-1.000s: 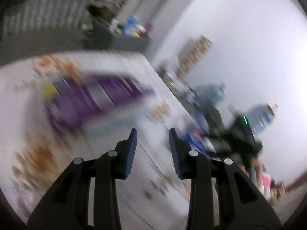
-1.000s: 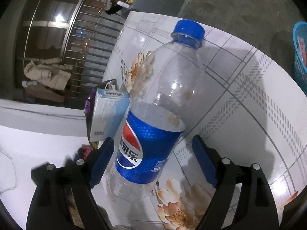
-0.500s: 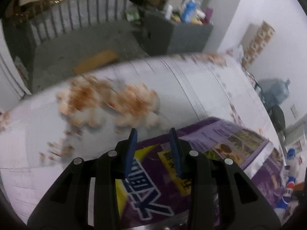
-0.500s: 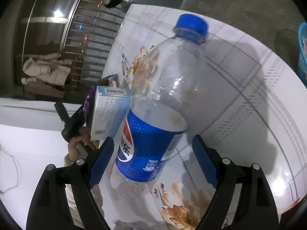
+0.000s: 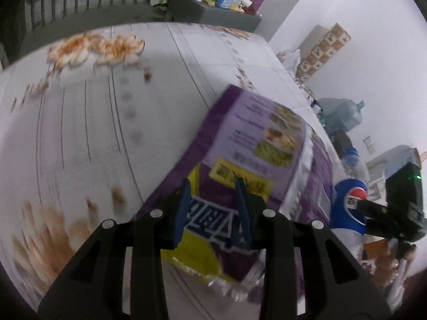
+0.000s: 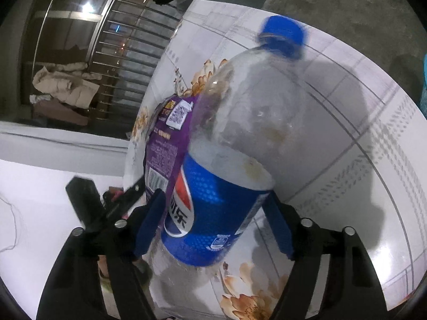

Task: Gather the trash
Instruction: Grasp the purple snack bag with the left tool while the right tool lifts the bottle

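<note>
Pepsi bottle [image 6: 226, 165] lies on the flowered tablecloth [image 6: 347, 138] between the blue pads of the right gripper [image 6: 213, 226]. Jaws have just been closing; pads sit at the label's flanks, contact not certain. Long axis runs away from the tongs, blue cap [image 6: 283, 37] far end. Left gripper [image 5: 213, 210], part open and empty, hovers over the purple snack bag [image 5: 267, 160] beside the bottle.
</note>
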### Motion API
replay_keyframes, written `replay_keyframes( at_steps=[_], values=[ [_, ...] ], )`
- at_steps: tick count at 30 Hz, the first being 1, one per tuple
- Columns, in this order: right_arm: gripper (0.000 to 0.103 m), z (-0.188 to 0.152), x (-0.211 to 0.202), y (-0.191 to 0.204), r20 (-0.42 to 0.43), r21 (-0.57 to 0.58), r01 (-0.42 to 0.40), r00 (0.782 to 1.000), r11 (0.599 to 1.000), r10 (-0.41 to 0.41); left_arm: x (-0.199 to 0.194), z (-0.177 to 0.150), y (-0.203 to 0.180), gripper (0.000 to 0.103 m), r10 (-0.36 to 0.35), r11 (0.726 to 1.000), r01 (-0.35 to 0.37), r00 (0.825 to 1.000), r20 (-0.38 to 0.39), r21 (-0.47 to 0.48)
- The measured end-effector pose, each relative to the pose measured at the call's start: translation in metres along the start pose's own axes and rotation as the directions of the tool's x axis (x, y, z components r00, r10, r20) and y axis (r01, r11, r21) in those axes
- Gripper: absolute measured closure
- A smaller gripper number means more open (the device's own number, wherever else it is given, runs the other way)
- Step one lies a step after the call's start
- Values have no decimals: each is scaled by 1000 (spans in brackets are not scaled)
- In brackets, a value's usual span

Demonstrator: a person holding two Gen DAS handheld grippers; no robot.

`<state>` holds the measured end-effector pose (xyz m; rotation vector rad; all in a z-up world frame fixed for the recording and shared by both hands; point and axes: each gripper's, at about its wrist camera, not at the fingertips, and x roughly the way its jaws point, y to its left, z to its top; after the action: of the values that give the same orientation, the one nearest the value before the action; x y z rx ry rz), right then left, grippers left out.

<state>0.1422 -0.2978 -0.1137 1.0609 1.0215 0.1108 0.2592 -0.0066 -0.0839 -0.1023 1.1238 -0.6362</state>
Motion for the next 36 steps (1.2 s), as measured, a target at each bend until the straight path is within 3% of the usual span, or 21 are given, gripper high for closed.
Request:
replay_keyframes(
  at_steps=[10,13,22,31,36],
  values=[
    [43,-11,-19,-7,13,-51,43,999,998,-42,-17,-66,-35,72,-122,988,119,992,-27,-93],
    [44,-14,-26,-8,22,-77,74,997,994,-73,-22,-81,-42,72,-130,988,127,991,-20,-92],
    [44,-24,-44,-12,71,-125,160,986,979,-152,-55,-83,-47,65,-70,997,72,995,74,-30],
    [44,-31,-53,-16,82,-131,175,983,976,-165,-75,-74,-49,59,-84,996,86,989,120,-15],
    [43,-33,-53,-17,74,-121,161,985,979,-153,-79,-71,-70,50,-132,991,125,982,139,53]
  ],
)
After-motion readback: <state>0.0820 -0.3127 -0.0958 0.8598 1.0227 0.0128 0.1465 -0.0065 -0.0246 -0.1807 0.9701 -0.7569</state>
